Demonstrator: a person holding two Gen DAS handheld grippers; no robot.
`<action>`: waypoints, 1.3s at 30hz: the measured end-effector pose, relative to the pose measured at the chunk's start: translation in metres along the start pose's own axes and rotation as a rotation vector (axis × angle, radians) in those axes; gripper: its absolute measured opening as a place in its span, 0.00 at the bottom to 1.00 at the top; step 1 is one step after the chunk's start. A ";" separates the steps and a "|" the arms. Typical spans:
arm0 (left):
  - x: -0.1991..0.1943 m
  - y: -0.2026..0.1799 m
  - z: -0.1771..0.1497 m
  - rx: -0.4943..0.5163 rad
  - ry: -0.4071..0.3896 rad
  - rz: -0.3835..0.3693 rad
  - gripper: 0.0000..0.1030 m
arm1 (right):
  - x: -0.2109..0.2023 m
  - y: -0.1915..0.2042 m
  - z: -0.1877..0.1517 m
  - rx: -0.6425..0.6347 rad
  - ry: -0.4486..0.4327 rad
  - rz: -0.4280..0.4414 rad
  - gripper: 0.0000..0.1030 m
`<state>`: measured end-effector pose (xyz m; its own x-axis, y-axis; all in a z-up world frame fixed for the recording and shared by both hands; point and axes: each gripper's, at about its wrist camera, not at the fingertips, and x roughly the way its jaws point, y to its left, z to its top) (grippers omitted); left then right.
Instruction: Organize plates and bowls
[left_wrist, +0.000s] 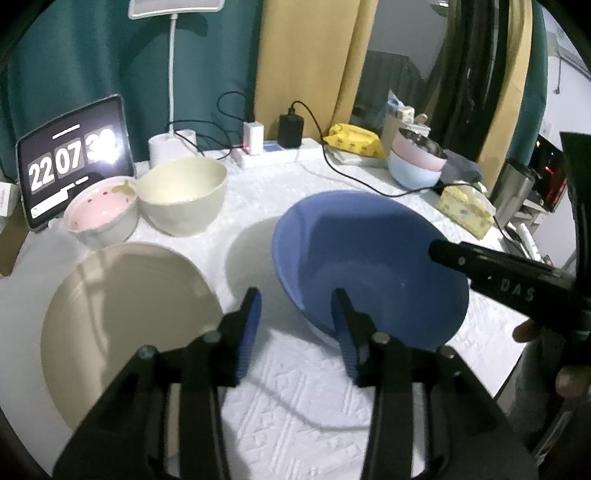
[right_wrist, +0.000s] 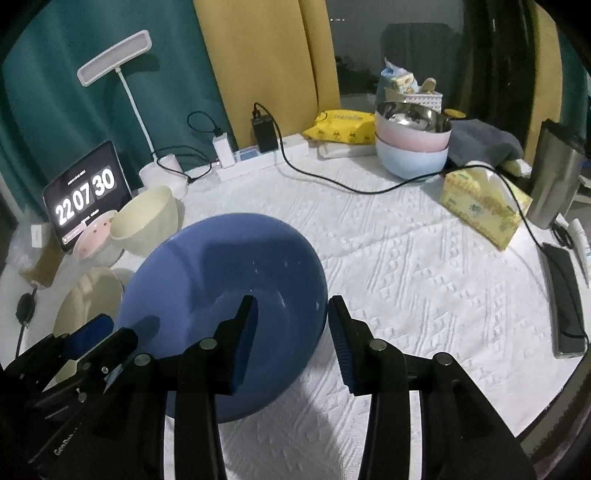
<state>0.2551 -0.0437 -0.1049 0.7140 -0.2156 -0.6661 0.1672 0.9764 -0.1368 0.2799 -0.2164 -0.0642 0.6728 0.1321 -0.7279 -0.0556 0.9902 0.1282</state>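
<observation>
A blue plate (left_wrist: 369, 266) is tilted and raised above the white tablecloth, casting a shadow beneath. In the right wrist view the blue plate (right_wrist: 225, 295) has its right rim between the open jaws of my right gripper (right_wrist: 291, 332). My left gripper (left_wrist: 295, 325) is open, its right finger over the plate's near rim. The right gripper's finger (left_wrist: 480, 262) reaches the plate's right edge in the left wrist view. A beige plate (left_wrist: 122, 325) lies flat at left. A cream bowl (left_wrist: 184, 195) and a pink bowl (left_wrist: 99, 214) stand behind it.
A tablet clock (left_wrist: 70, 162), lamp base (left_wrist: 166, 146) and power strip (left_wrist: 266, 153) with cables line the back. Stacked pink and pale-blue bowls (right_wrist: 412, 144), a yellow tissue box (right_wrist: 484, 206), a steel cup (right_wrist: 554, 177) and a phone (right_wrist: 565, 306) sit at right.
</observation>
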 end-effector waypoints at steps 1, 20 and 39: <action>-0.002 0.002 0.001 -0.006 -0.004 -0.001 0.42 | -0.002 0.001 0.001 -0.002 -0.006 -0.003 0.40; -0.038 0.054 0.021 -0.068 -0.081 0.040 0.43 | -0.027 0.059 0.026 -0.072 -0.085 0.043 0.41; -0.033 0.107 0.043 -0.111 -0.091 0.069 0.43 | 0.003 0.118 0.049 -0.130 -0.051 0.084 0.41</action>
<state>0.2786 0.0672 -0.0662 0.7809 -0.1432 -0.6080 0.0427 0.9833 -0.1768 0.3113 -0.1015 -0.0181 0.6984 0.2151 -0.6826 -0.2056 0.9739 0.0965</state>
